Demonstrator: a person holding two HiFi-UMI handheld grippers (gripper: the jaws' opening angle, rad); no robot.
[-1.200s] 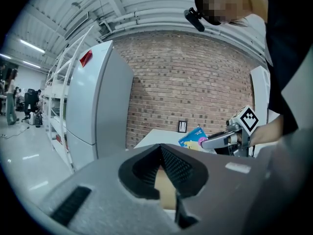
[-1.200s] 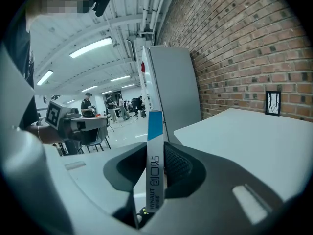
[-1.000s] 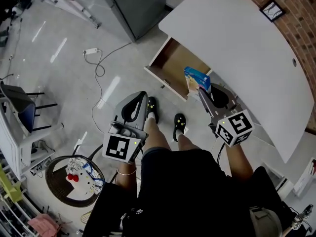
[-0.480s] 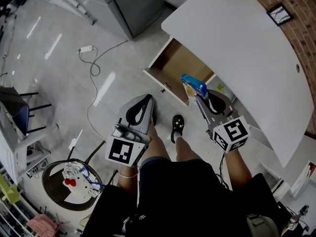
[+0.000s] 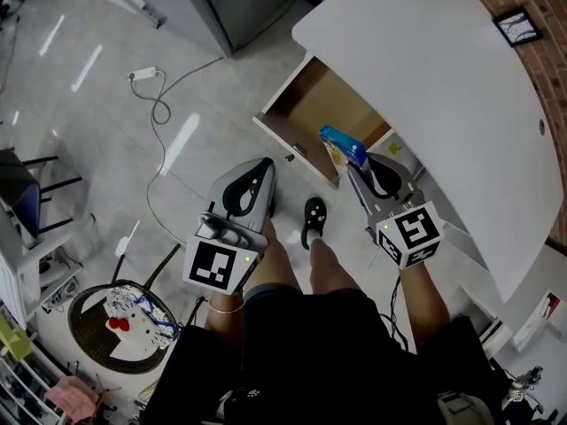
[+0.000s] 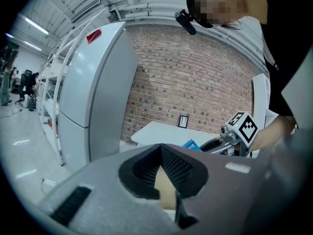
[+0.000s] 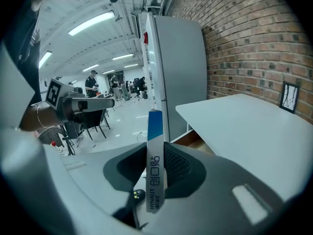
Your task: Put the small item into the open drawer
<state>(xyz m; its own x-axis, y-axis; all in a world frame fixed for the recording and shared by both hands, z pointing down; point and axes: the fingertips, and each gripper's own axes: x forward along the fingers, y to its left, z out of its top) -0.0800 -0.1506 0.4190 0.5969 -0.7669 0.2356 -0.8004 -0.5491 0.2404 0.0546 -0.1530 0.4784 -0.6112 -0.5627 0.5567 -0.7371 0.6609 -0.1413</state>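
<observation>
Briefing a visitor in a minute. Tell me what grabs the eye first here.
A blue-and-white box is clamped edge-up in the right tongs, close to the open wooden drawer under the white desk. Behind the desk runs a red brick wall, and a tall grey cabinet stands beside it.

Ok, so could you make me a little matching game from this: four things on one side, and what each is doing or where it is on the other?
Things:
1 right claw
2 left claw
3 drawer
4 small frame

States:
a pulled open
b at the brick wall
c grips a blue box
d holds nothing

Pairs: 1-c, 2-d, 3-a, 4-b.
</observation>
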